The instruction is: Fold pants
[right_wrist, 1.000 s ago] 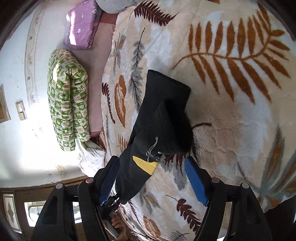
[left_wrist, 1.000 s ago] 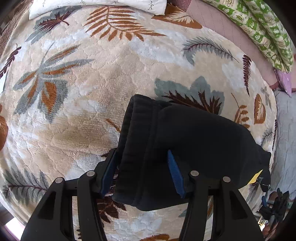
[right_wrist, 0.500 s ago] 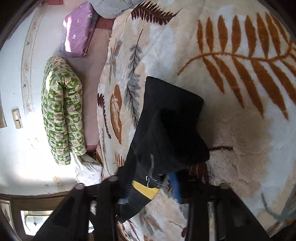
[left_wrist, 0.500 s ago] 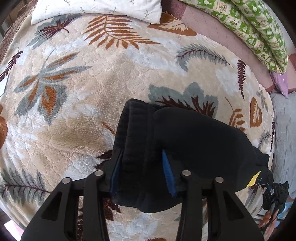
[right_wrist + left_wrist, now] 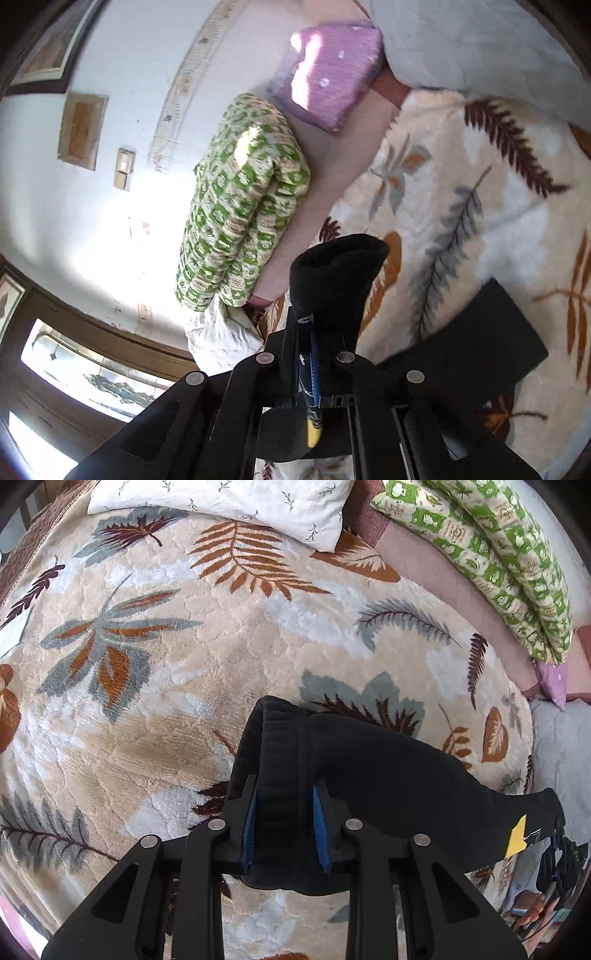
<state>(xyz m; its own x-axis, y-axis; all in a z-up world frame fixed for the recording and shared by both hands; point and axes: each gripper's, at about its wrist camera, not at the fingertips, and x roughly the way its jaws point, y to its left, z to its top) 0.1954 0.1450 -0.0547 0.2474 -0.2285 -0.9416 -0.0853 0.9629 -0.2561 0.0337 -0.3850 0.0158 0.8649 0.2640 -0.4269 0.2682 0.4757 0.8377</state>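
Black ribbed-cuff fleece pants (image 5: 369, 768), already doubled on the leaf-patterned plush blanket (image 5: 147, 701) at lower centre, are pinched at one end by the left gripper (image 5: 283, 823) and at the other by the right gripper (image 5: 314, 354), so a further fold is judged pending.

Bright daylight floods both fisheye views, blowing out the white painted wall (image 5: 122, 229) beside the stained-glass window (image 5: 92, 376), with motion blur there and dark vignetted, curved edges.
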